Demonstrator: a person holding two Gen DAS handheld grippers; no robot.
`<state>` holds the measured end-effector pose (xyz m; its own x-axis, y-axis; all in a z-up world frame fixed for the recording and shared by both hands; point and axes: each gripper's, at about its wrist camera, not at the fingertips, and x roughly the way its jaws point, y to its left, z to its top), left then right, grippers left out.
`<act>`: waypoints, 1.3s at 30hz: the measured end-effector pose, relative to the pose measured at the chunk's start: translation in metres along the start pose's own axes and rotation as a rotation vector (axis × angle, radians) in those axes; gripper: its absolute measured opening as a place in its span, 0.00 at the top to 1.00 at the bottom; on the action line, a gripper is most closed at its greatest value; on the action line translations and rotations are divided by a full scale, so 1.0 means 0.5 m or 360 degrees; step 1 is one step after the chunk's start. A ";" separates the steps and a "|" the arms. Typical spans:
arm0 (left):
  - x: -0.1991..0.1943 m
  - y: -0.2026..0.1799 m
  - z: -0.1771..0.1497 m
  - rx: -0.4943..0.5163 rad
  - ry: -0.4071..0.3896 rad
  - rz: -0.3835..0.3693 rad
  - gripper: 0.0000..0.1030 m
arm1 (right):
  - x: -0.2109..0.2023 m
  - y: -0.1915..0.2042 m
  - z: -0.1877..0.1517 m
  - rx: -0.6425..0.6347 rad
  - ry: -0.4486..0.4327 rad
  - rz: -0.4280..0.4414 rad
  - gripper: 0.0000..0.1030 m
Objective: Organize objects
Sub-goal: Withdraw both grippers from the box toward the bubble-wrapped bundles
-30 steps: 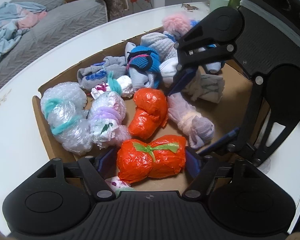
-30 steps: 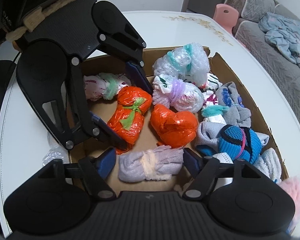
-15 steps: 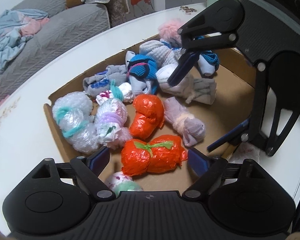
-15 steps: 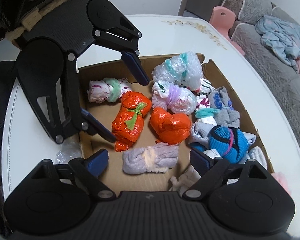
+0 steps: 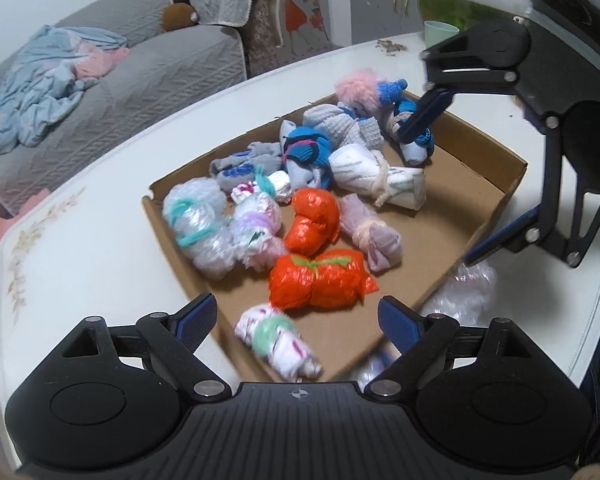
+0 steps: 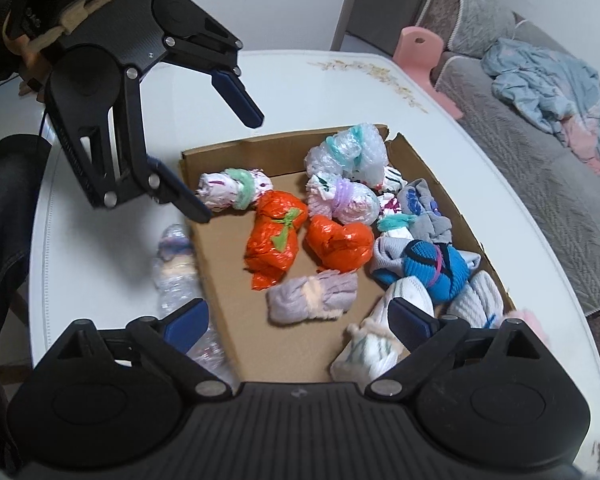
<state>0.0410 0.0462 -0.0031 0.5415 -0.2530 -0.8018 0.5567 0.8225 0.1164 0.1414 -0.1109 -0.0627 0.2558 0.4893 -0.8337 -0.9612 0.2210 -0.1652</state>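
Observation:
A shallow cardboard tray (image 5: 496,184) on a white table holds several tied bundles. My left gripper (image 5: 298,312) hovers open above its near edge, over an orange bag bundle with a green tie (image 5: 320,280) and a white bundle with a green band (image 5: 276,336). My right gripper (image 6: 300,314) hangs over the opposite side, jaws opening with nothing between them. A lilac sock roll (image 6: 312,292) lies just beyond them and a white sock roll (image 6: 372,344) under the right finger. Each gripper shows in the other's view, right (image 5: 444,192) and left (image 6: 228,168), both above the tray.
The tray also holds a second orange bundle (image 5: 314,220), bubble-wrap bundles (image 5: 196,224) and a blue sock ball (image 5: 306,152). A clear plastic bundle (image 6: 176,264) lies on the table outside the tray. A sofa with clothes (image 5: 60,64) stands beyond the table edge, and a green cup (image 5: 440,30) sits far right.
Both grippers have risen and drawn back from the tray floor, jaws spreading wider. The orange bundle and the lilac sock roll that sat between the fingers now lie free below.

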 end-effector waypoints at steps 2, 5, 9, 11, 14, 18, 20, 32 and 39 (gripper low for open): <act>-0.011 0.002 -0.007 -0.0016 -0.0009 0.0014 0.12 | -0.013 0.010 -0.005 0.0002 -0.0014 -0.0025 0.06; -0.035 -0.001 -0.021 -0.0044 -0.0042 0.0026 0.11 | -0.035 0.021 -0.012 0.0031 -0.0055 -0.0044 0.05; -0.064 -0.010 -0.047 -0.0093 -0.0086 0.0037 0.09 | -0.060 0.041 -0.026 0.0109 -0.0112 -0.0107 0.01; -0.074 -0.018 -0.061 -0.0121 -0.0106 0.0025 0.09 | -0.069 0.054 -0.035 0.0156 -0.0139 -0.0118 0.01; -0.082 -0.033 -0.082 -0.0137 -0.0118 0.0019 0.09 | -0.077 0.075 -0.048 0.0210 -0.0177 -0.0134 0.01; -0.086 -0.050 -0.102 -0.0150 -0.0121 0.0021 0.09 | -0.080 0.094 -0.058 0.0265 -0.0203 -0.0146 0.01; -0.092 -0.053 -0.110 -0.0188 -0.0133 0.0039 0.08 | -0.079 0.102 -0.065 0.0294 -0.0213 -0.0175 0.01; -0.100 -0.089 -0.121 -0.0611 -0.0305 0.0310 0.03 | -0.078 0.116 -0.115 0.0927 -0.0389 -0.0419 0.01; -0.082 -0.133 -0.141 -0.0730 -0.0376 0.0466 0.01 | -0.053 0.159 -0.139 0.1201 -0.0465 -0.0483 0.01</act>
<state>-0.0625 0.0374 -0.0193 0.7865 -0.0454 -0.6159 0.0622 0.9980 0.0058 0.0512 -0.1649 -0.0901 0.6061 0.4927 -0.6244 -0.5478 0.8278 0.1215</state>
